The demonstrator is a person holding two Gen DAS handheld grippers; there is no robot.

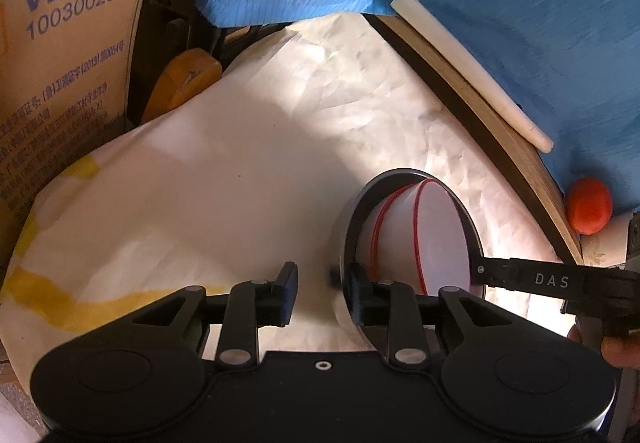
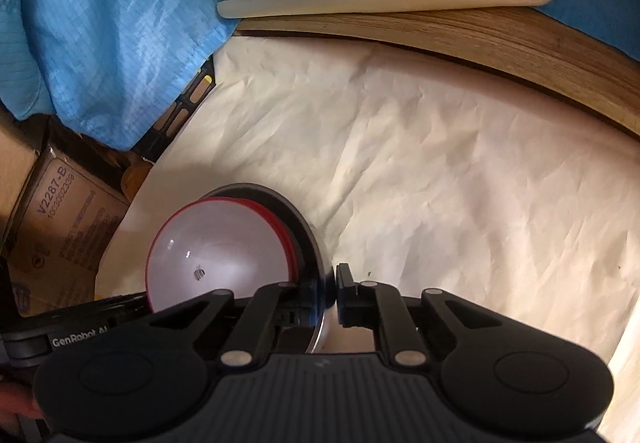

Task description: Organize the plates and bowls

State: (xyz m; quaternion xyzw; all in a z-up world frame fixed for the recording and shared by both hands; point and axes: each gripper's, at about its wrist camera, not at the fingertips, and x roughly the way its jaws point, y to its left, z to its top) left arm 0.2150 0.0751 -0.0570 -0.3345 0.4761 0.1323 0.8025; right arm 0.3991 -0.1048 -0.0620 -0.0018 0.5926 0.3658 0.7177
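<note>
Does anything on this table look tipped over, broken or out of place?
Yes: the white bowls with red rims are nested inside a dark bowl, and the whole stack stands tilted on its side, not flat on the wrinkled white sheet. The right tool pinches the dark rim. Nothing looks broken or spilled.

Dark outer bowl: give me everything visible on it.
The dark outer bowl looks like thin metal, dark inside with a shiny outer wall. It is tipped on its side over the white paper. Nested in it are white bowls with red rims; how many is unclear. The right gripper pinches its rim, one finger inside and one outside. In the left wrist view a finger of the left gripper crosses the rim; its other finger stands apart.
</note>
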